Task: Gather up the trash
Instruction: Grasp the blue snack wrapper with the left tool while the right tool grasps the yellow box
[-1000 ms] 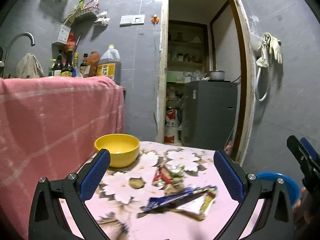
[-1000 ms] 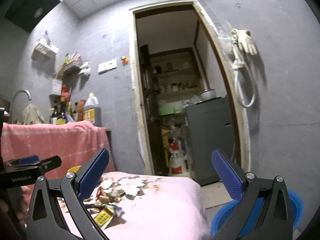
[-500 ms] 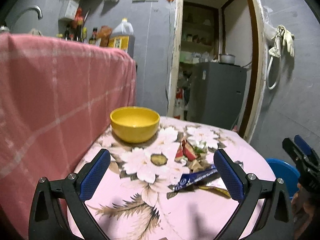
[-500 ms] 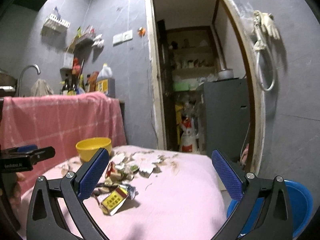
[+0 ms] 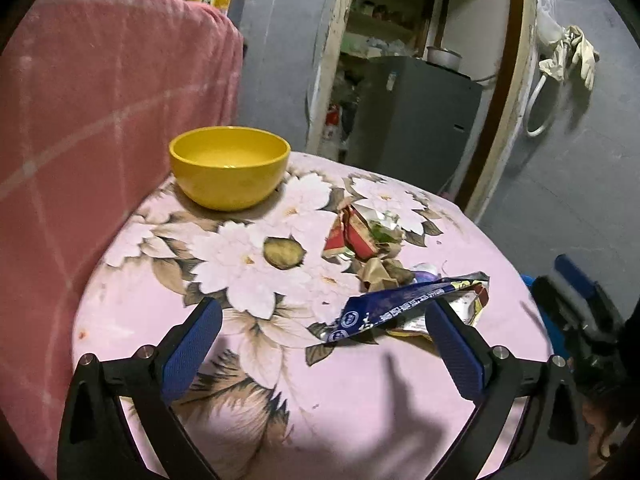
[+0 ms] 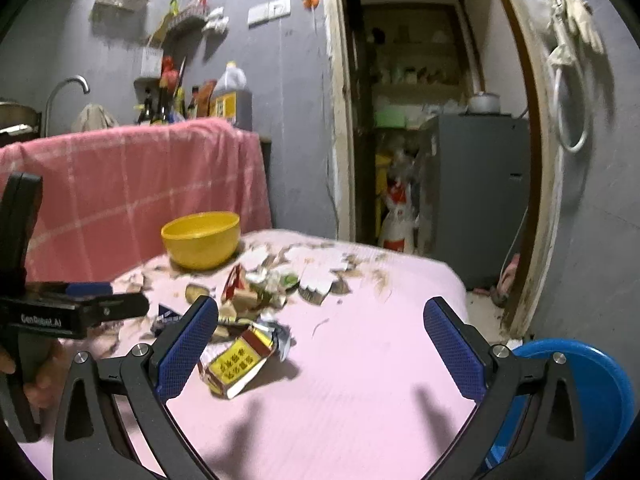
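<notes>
Left gripper (image 5: 324,348) spread wide, holding nothing, above the near part of the table (image 5: 352,420). Right gripper (image 6: 320,344) likewise wide and empty. Trash mid-table: blue wrapper (image 5: 394,308) between the left fingers, red wrapper (image 5: 350,236) farther off, yellow packet (image 6: 240,362) nearest. Yellow bowl (image 5: 229,166) far left. Blue bin (image 6: 580,400) near right, off the table.

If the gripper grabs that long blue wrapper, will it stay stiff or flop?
The blue wrapper will probably flop: it looks thin, creased and twisted. It is likely very light, so a nudge may slide it across the pink tablecloth.
</notes>
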Demonstrator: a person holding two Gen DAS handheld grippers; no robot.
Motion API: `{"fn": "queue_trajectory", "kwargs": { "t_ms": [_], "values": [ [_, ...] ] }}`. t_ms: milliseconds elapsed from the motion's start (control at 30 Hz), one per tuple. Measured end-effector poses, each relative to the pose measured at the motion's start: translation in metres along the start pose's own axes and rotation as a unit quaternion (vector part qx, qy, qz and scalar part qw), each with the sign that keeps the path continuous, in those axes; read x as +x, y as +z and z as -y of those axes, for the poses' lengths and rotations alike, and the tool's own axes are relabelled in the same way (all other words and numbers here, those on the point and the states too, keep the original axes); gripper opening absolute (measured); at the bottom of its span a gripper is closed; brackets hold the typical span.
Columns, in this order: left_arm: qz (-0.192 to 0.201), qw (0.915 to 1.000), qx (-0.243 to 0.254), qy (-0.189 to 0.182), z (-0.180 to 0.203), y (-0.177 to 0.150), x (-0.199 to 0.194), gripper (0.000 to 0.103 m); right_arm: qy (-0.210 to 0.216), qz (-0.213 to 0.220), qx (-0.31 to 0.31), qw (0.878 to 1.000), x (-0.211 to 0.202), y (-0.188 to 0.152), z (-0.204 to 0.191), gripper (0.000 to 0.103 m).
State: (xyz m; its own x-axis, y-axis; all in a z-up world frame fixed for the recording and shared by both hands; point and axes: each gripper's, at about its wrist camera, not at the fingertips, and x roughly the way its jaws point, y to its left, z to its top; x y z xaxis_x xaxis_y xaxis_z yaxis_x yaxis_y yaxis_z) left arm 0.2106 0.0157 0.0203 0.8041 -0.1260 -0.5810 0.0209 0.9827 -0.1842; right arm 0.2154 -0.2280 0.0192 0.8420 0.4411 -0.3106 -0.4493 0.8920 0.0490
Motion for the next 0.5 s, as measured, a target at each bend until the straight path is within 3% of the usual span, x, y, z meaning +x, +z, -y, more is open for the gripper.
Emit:
{"fn": "queue_trajectory", "kwargs": {
  "t_ms": [67, 200, 267, 433, 500],
  "values": [
    [-0.01, 0.9998, -0.014, -0.012, -0.003, 0.002, 0.006, 0.093, 0.005, -0.018, -0.001, 1.0, 0.006, -0.002, -0.001, 0.103],
    [-0.043, 0.9977, -0.039, -0.035, -0.006, 0.006, 0.02, 0.07, 0.008, -0.04, 0.004, 0.999, 0.013, -0.005, 0.0, 0.103],
    [-0.058, 0.996, -0.05, -0.046, -0.007, 0.007, 0.025, 0.065, 0.01, -0.05, 0.01, 0.999, 0.017, -0.005, 0.002, 0.103],
    [-0.084, 0.9924, -0.057, -0.069, -0.007, 0.006, 0.032, 0.036, 0.03, -0.074, 0.028, 0.996, 0.024, -0.007, 0.005, 0.102],
    [-0.094, 0.9913, -0.058, -0.073, -0.006, 0.005, 0.035, 0.032, 0.042, -0.085, 0.033, 0.995, 0.026, -0.008, 0.004, 0.101]
  ]
}}
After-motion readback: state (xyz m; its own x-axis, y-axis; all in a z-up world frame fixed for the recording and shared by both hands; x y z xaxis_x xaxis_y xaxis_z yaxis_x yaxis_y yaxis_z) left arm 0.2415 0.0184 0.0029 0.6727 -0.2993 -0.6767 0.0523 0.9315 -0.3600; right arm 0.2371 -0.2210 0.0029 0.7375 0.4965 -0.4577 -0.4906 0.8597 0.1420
